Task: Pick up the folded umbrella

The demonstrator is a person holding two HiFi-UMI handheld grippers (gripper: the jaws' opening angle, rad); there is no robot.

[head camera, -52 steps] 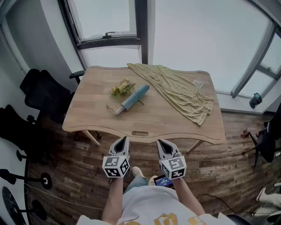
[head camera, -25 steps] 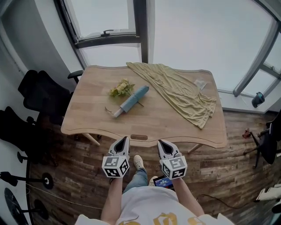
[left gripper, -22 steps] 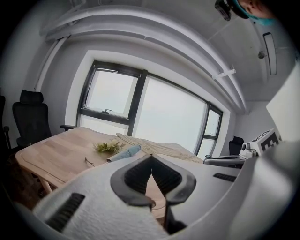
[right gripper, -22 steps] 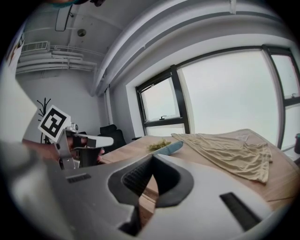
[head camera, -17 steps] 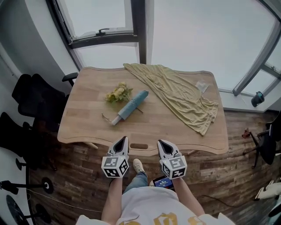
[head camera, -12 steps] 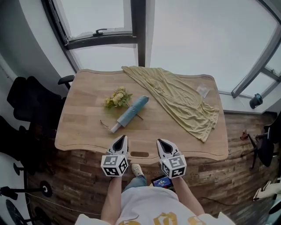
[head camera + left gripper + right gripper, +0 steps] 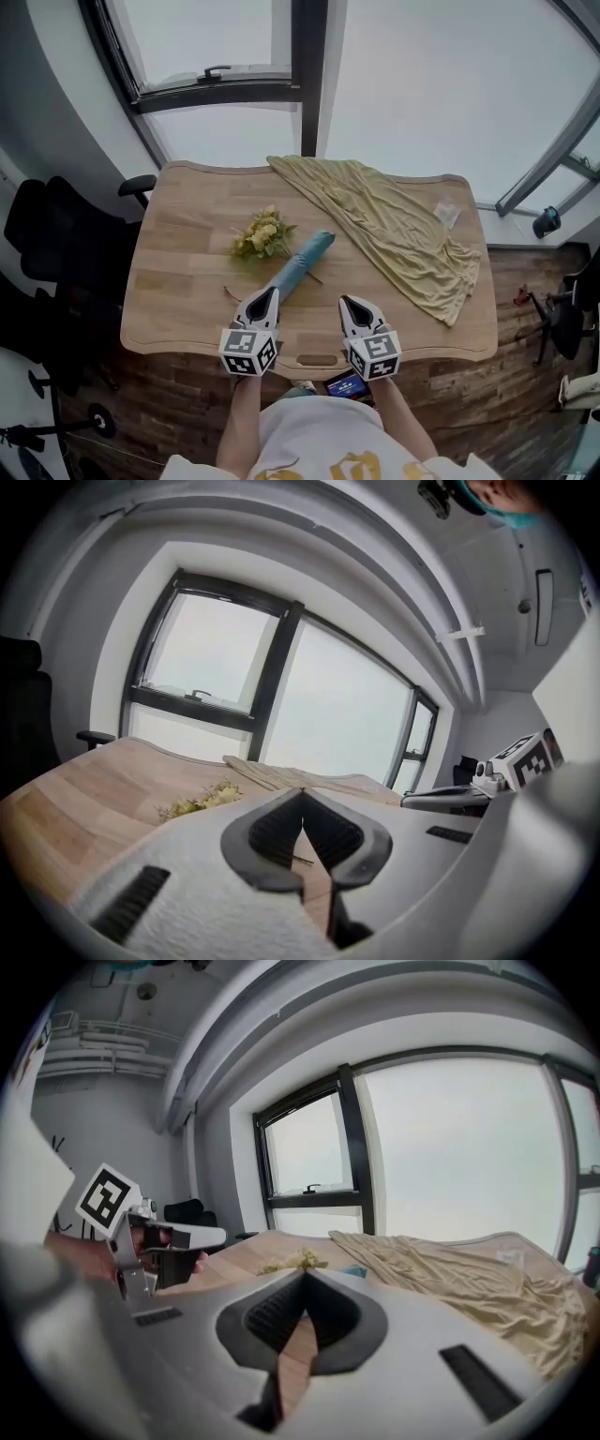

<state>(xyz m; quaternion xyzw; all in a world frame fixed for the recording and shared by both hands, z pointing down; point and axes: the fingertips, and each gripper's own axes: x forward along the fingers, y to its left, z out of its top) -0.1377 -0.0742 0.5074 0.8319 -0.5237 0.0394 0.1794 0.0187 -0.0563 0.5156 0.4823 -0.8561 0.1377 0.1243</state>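
Only print seen: black-and-white square markers (image 7: 247,352) on the white gripper cubes.

Left gripper (image 7: 267,292): grey plastic jaws with ribbed dark pads, tips pressed together, nothing between them. Right gripper (image 7: 349,302): same build, tips also together, empty. Both were held over the near part of the table (image 7: 178,281), which was pale wood in plank strips with a wavy rounded rim.

Folded umbrella (image 7: 302,264): teal fabric rolled into a slim cylinder. It lay diagonally mid-table, its near end just ahead of the left gripper; contact could not be judged.

Yellow-green flower bunch (image 7: 262,236) lay just beside the umbrella. Olive-yellow cloth (image 7: 398,225), soft and wrinkled, was spread across the table's right side.
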